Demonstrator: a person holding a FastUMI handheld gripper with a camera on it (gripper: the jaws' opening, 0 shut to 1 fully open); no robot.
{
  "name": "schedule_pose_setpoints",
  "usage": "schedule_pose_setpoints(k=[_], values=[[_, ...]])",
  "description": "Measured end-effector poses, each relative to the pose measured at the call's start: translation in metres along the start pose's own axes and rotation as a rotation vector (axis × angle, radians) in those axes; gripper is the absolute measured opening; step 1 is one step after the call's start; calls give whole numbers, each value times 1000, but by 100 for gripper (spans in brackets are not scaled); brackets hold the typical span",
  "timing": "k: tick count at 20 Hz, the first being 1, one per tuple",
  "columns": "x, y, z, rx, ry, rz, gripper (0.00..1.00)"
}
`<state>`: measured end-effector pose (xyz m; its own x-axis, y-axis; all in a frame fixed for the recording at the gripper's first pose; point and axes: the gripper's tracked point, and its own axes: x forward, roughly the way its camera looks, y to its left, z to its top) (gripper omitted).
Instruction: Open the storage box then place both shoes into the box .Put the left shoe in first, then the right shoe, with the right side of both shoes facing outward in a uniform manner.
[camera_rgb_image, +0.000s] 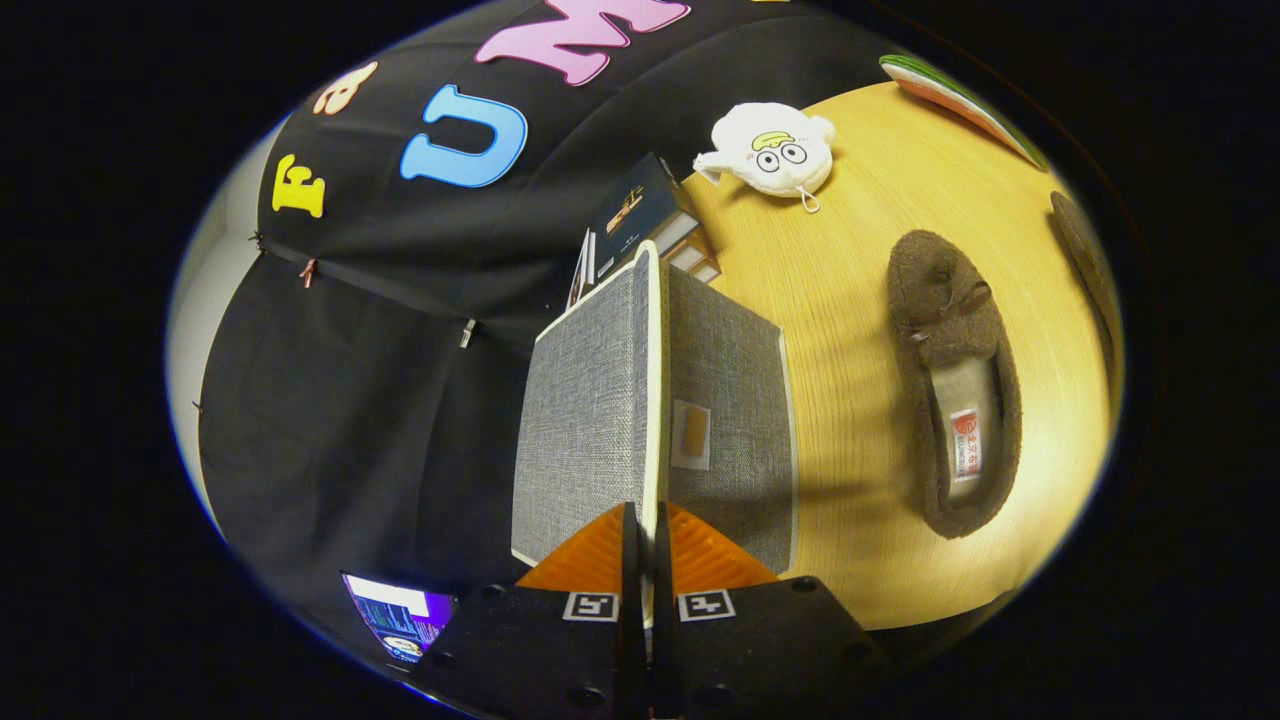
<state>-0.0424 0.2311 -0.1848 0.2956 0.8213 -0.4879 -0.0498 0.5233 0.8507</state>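
Gripper view: jaws (645, 540) clamped on the pale rim of the box lid (590, 410), raised on edge between the fingers and running straight ahead of them. Grey fabric storage box (730, 420) just beside the lid, resting on the wooden bench (860, 260). Brown fuzzy shoe (955, 385) lying flat on the bench, apart from the box. Second shoe (1085, 265) partly seen past the first. White plush toy (770, 150) beyond the box; stacked books (650, 215) behind the lid.

Coarse woven cloth on the storage box lid (590, 400), fuzzy fleece shoe (955, 385), smooth matt wooden table (860, 250).
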Motion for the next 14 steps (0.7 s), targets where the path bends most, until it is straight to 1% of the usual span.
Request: schedule_pose_setpoints(k=[2,5,7,14], values=[[-3,4,1,8,-2,7,5],[-10,19,0,10,12,30,5],[-16,32,5,5,-3,46,5],[-29,93,17,-71,-8,108,5]])
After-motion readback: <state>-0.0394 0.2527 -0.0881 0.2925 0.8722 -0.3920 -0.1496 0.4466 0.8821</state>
